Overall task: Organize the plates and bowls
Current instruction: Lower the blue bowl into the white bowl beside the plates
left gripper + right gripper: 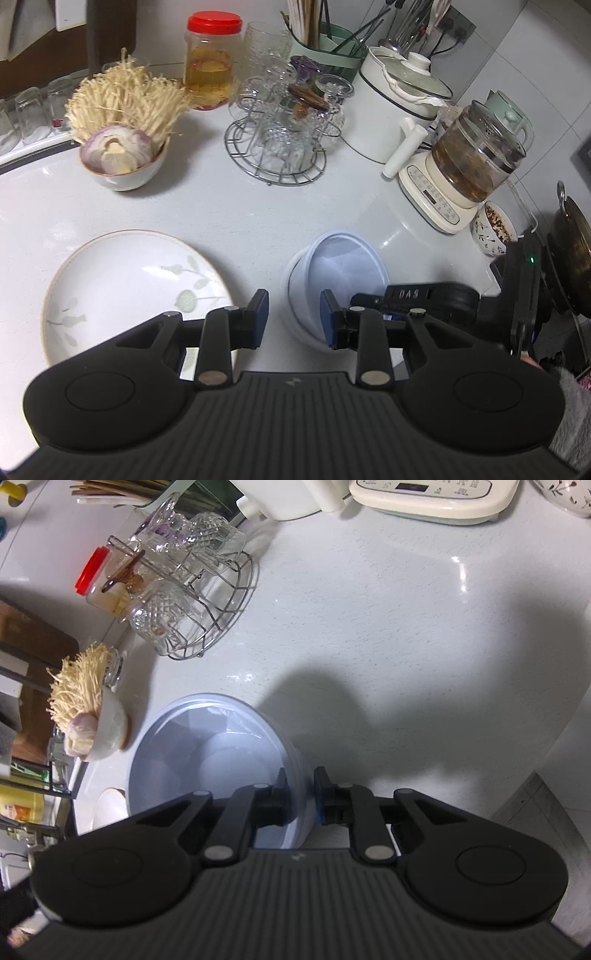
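While left gripper [294, 319] hangs released over counter, right gripper [300, 796] clenches pale blue bowl [207, 760] wall.

Counter [369, 627]: pale, speckled, stone-like, glossy. Plate [122, 280]: glazed ceramic, smooth, leaf print. Pale blue bowl [221, 746]: translucent, probably plastic, satin. Rack [275, 162]: bright wire metal, holding cut-glass cups [273, 96]. Jar [210, 62]: clear plastic, red lid. Left gripper [294, 321]: matt black plastic, ribbed housing, blue pads.

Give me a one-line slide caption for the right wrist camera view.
Right gripper shut on the rim of a pale blue bowl on the white counter, glass rack behind.
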Demonstrator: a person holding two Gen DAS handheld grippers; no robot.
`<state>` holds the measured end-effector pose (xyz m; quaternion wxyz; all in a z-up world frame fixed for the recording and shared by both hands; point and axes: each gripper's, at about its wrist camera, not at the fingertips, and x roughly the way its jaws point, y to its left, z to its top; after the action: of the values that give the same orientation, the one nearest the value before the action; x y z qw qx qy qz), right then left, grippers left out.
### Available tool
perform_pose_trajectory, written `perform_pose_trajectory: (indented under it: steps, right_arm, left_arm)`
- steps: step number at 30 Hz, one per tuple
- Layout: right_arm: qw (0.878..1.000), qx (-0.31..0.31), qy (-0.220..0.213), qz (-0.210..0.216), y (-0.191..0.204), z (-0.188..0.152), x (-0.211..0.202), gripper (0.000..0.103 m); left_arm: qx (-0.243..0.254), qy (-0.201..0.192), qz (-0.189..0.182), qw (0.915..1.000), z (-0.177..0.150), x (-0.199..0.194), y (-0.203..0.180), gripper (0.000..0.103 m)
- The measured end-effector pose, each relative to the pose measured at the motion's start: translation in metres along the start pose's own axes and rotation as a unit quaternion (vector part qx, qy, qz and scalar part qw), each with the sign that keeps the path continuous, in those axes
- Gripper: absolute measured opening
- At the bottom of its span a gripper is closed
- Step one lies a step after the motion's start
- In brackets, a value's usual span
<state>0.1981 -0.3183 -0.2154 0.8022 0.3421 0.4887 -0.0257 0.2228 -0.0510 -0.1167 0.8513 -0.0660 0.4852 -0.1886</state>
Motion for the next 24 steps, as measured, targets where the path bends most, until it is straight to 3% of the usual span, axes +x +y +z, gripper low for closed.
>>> perform_pose_trajectory:
  steps: [2,11,24]
  right_arm:
    - [1.000,-0.004,0.004,-0.003,-0.004,0.000,-0.003,0.015]
    - [1.000,-0.012,0.011,-0.012,-0.029,0.012,-0.017,0.015]
    - [0.999,-0.032,0.014,-0.017,-0.047,0.032,-0.026,0.015]
  left_arm:
    - [-0.008,0.005,0.001,1.0000,0.002,0.007,-0.006,0.035]
    - [-0.023,0.037,-0.001,0.9990,0.002,0.054,-0.030,0.052]
    - [-0.054,0.066,-0.023,0.9961,-0.002,0.109,-0.055,0.053]
